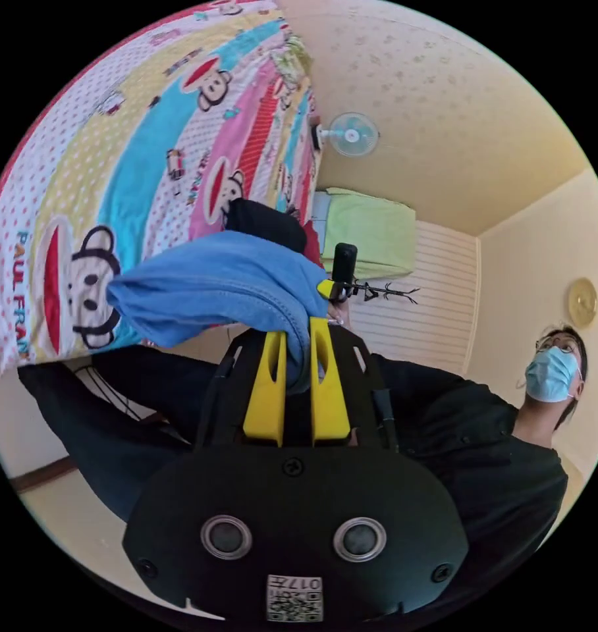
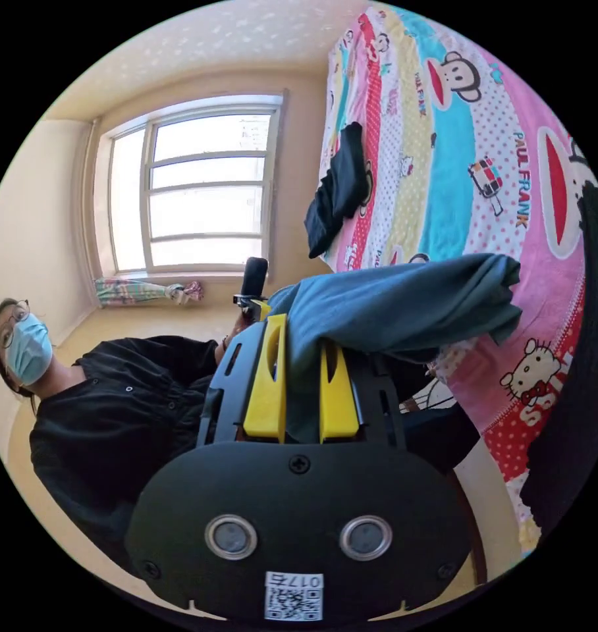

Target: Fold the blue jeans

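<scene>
Cartoon-print bedspread [image 1: 147, 145], yellow walls, both tongs clamping blue jeans [image 1: 220, 283].

Blue jeans [image 1: 213, 283], yellow-jawed hand-held gripper [image 1: 298, 336], striped cartoon-print bedsheet [image 1: 147, 131], black garment [image 2: 338, 187].

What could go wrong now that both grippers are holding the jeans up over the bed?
The left gripper pinches just a narrow bunch of the blue jeans, so the denim could slip out. The right gripper holds bunched cloth too, so the fold may land uneven. A black garment lies on the bedsheet; the jeans might drop onto it.
</scene>
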A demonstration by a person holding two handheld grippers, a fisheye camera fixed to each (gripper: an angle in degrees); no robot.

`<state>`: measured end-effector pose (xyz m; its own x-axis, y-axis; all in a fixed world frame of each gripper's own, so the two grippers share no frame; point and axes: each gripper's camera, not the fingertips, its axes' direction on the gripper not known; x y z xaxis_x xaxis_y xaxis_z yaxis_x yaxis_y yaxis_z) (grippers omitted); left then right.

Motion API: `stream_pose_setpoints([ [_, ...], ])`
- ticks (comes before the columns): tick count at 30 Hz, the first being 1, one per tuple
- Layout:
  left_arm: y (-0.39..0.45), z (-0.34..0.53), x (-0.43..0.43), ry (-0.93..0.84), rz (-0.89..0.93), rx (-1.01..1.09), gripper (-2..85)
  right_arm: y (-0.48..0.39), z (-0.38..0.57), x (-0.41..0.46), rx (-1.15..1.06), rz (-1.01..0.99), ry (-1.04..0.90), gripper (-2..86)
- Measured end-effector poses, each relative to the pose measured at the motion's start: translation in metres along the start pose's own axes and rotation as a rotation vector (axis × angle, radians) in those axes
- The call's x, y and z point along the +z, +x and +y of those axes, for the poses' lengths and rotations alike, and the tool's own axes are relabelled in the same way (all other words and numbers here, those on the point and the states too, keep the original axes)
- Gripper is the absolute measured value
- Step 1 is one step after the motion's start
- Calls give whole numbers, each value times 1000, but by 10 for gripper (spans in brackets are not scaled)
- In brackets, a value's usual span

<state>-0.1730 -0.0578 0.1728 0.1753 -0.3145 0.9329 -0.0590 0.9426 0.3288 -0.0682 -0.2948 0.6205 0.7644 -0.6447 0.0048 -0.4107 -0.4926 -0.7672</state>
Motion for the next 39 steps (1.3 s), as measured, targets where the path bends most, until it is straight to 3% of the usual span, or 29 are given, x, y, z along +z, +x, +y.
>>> stream_pose_setpoints([
  [4,99,-51,24,-81,52,218,60,-78,8,-85,-157,50,32,62],
  [8,143,-90,70,-153,67,301,63,-128,38,-178,-227,182,83,66],
  [11,134,-123,132,-357,16,215,93,-104,79,-235,-89,331,179,76],
  [13,94,-129,158,-517,-111,131,103,-58,118,-262,81,457,230,83],
  [15,45,-125,137,-514,-178,-39,99,32,195,-275,456,553,271,79],
  [17,-6,-115,82,-405,-191,-196,81,80,264,-256,598,505,353,58],
  [20,-79,-60,-59,-15,-223,-535,47,147,384,-177,850,231,528,27],
  [22,-118,23,-165,296,-196,-806,5,169,454,-108,1052,119,607,16],
  [24,-133,97,-219,431,-169,-1046,-2,175,522,-14,1332,35,636,9],
  [27,-115,207,-264,551,-166,-1442,-6,164,558,77,1527,-83,720,6],
  [31,-83,249,-268,742,-93,-1417,-9,171,539,133,1566,-264,928,4],
  [34,-92,231,-238,725,76,-1419,-10,190,473,137,1468,-324,1109,4],
  [37,-100,186,-215,775,310,-1329,-9,202,366,122,1278,-376,1206,3],
  [39,-98,150,-213,820,437,-1204,-9,183,257,113,1132,-323,1111,3],
])
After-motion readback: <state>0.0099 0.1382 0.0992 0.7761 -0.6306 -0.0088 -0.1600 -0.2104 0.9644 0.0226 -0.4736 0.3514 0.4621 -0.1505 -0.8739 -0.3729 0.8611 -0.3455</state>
